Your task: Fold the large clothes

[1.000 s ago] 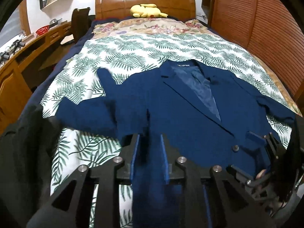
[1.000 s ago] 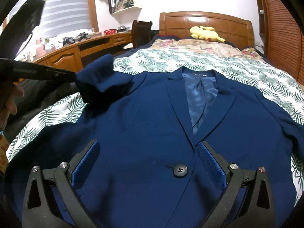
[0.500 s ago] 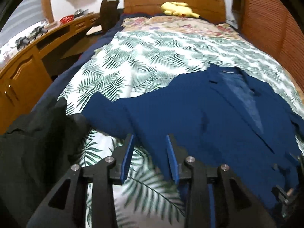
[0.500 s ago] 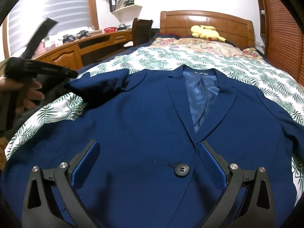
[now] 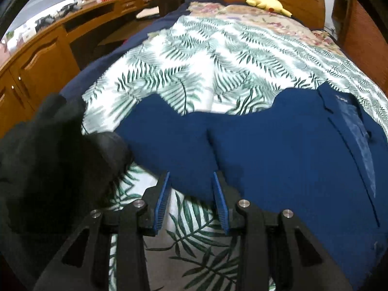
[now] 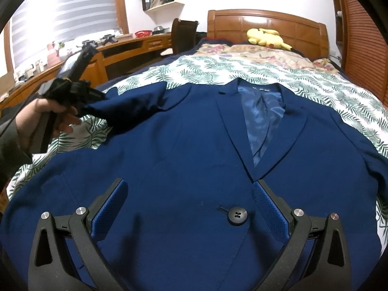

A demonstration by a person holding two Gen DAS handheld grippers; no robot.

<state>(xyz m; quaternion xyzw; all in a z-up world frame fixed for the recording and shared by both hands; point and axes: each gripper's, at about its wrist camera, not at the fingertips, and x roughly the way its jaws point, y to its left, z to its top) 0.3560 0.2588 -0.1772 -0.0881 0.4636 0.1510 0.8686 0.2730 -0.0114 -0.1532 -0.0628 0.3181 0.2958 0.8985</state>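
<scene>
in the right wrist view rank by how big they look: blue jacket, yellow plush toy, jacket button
1. blue jacket, fills most of the view
2. yellow plush toy, though it lies far off by the headboard
3. jacket button, smallest even so close to the camera

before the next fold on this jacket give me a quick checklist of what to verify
1. Left gripper grips the sleeve: cannot tell; cuff lies between the pads, a gap shows on one side.
2. Right gripper free: ok, jaws wide open above the jacket front.
3. Jacket lying flat, face up: ok, lapels open, button fastened.
4. Sleeve laid out straight: not ok, it is lifted and bunched near the shoulder.
5. Black garment out of the way: not ok, it lies right beside the cuff.
6. Room on the bedspread: ok, bare beyond the collar.
</scene>
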